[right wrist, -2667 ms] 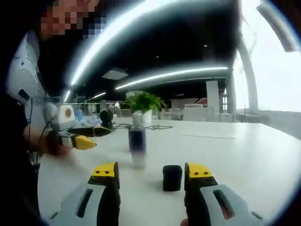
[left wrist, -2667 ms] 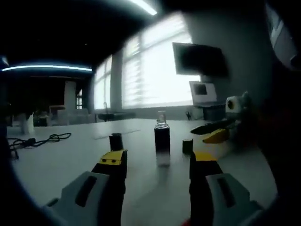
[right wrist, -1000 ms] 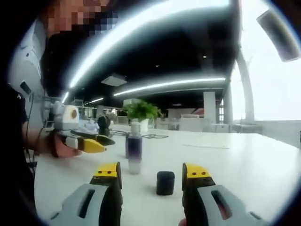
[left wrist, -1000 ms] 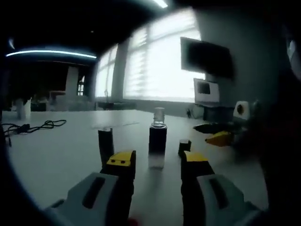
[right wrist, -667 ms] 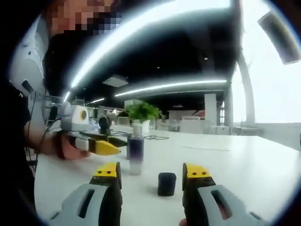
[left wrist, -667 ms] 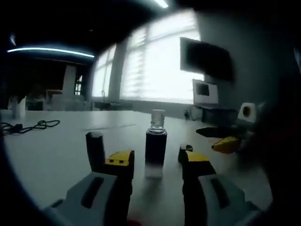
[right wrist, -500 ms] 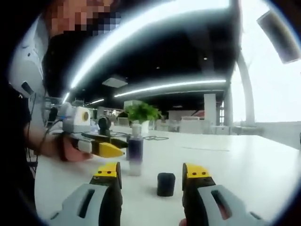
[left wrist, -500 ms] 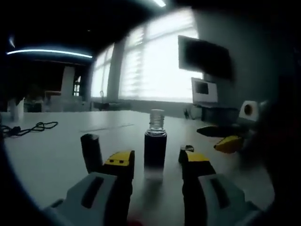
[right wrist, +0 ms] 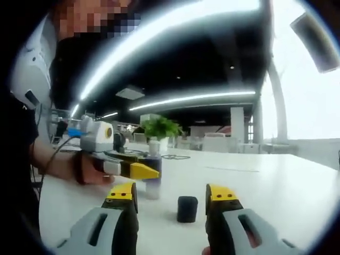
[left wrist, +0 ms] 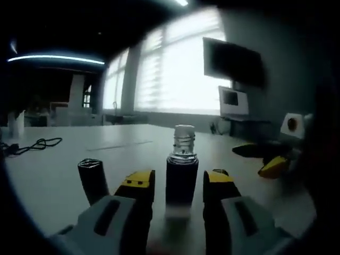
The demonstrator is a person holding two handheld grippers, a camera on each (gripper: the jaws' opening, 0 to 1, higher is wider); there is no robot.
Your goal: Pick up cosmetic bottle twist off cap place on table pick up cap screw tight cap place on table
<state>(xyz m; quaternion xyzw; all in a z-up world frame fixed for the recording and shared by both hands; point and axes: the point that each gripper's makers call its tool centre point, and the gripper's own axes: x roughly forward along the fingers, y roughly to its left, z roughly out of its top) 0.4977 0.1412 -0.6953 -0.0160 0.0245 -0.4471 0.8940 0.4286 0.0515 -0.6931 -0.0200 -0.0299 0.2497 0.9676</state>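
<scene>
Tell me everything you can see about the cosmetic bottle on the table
The cosmetic bottle stands upright on the white table, uncapped: a clear threaded neck tops a dark, squarish body with a paler base. In the left gripper view it sits between the left gripper's open yellow-tipped jaws, with slight gaps showing on both sides, so no contact yet. In the right gripper view the left gripper partly covers it, and its small black cap stands apart, nearer the right gripper.
</scene>
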